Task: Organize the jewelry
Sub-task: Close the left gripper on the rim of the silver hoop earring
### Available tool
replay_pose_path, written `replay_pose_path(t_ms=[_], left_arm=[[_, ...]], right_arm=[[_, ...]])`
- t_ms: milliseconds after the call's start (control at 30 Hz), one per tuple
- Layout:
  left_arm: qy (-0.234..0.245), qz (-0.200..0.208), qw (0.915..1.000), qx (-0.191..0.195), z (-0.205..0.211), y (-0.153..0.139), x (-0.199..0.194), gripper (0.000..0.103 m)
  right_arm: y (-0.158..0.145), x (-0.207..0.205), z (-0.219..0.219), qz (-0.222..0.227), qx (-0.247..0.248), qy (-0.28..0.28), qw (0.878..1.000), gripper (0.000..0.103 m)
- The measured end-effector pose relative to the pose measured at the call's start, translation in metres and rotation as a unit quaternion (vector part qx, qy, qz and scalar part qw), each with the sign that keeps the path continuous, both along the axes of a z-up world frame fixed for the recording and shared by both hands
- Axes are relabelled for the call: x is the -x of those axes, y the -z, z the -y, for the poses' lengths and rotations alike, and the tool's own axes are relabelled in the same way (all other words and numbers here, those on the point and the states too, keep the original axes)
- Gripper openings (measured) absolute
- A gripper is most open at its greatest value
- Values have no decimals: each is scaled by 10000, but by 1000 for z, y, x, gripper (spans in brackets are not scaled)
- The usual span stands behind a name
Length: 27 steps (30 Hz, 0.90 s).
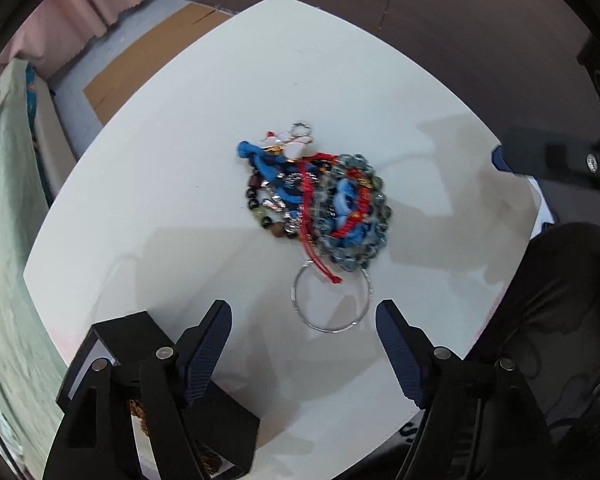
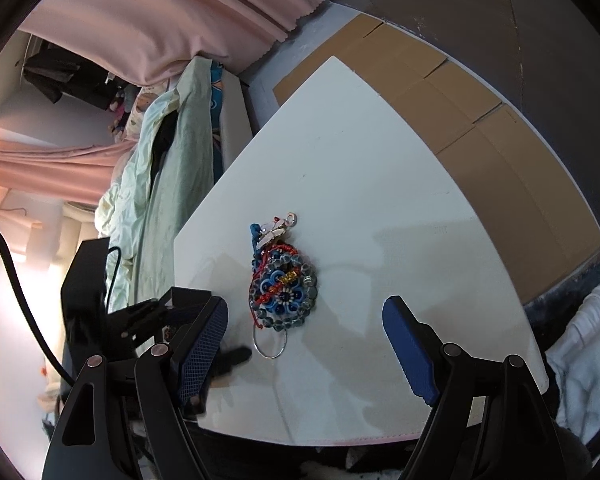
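The left tongs [image 1: 304, 344] stand spread, pointing straight down at the desk [image 1: 180, 200], with nothing between their blue pads; a thin silver ring [image 1: 332, 300] lies on the surface just beyond the tips. The right tongs [image 2: 304, 344] are also spread and empty, held slanting over the near edge of the desk. The jewelry pile [image 1: 316, 192] sits near the middle of the white desk, well clear of every edge: a grey-blue glass bead bracelet [image 1: 356, 208] coiled around blue and red cords, a dark bead strand [image 1: 260, 208] on its far-left side, a white butterfly charm [image 1: 290, 144] towards the far corner, and a red cord tail [image 1: 320, 256] trailing onto the silver ring. A black box [image 1: 112, 360] stands at the near left corner. The pieces look light, limp and tangled, so lifting one would likely drag its neighbours. The ring is stiff and thin, probably slippery; the bead bracelet offers a firmer pinch across its rim.
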<state>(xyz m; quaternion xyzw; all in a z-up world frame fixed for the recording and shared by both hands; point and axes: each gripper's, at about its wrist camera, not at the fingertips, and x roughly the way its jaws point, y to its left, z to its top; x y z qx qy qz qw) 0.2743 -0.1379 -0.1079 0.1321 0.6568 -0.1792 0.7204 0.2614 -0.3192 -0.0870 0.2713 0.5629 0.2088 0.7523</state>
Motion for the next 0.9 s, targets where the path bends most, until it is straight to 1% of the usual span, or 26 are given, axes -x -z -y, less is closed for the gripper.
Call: replay_pose_path(t_ms=[100, 167, 267, 333, 367, 400, 433, 533, 600, 667, 700, 733, 833, 900], left_arm=[[-137, 37, 9999, -26, 4, 1, 0, 75], [-142, 60, 9999, -48, 3, 4, -3, 75], [-134, -16, 9999, -44, 14, 14, -2, 75], [-92, -37, 9998, -151, 21, 20, -1, 75], [-85, -42, 9998, -201, 22, 22, 0, 74], [-101, -74, 9996, -239, 23, 26, 0, 69], [-136, -135, 9995, -243, 21, 31, -1, 66], [-154, 7, 9995, -276, 25, 30, 2, 66], [-173, 8, 9995, -253, 24, 30, 3, 66], [-174, 34, 9995, -249, 26, 27, 3, 60], [-177, 58, 9995, -242, 26, 25, 5, 51], [-183, 43, 9995, -249, 16, 26, 11, 51], [-180, 61, 9995, -251, 9, 27, 19, 51], [-212, 69, 9996, -186, 7, 21, 22, 51]], right_arm=[[0, 1, 2, 3, -29, 30, 10000, 80], [-1, 1, 2, 14, -41, 18, 10000, 80], [0, 2, 3, 22, -58, 24, 10000, 80], [0, 2, 4, 7, -82, 45, 10000, 80], [0, 1, 5, 1, -102, 57, 9999, 80], [-1, 2, 6, 0, -123, 63, 9999, 80], [-1, 2, 7, 0, -137, 63, 9999, 80], [-1, 1, 9, 12, -158, 58, 9999, 80], [-1, 1, 10, 12, -172, 67, 9998, 80], [-1, 1, 11, -1, -190, 83, 9998, 80], [0, 1, 11, -10, -201, 85, 9998, 80], [0, 0, 11, -15, -206, 79, 9998, 80], [0, 0, 10, 0, -185, 64, 9998, 80], [1, 1, 9, -1, -177, 51, 9998, 80]])
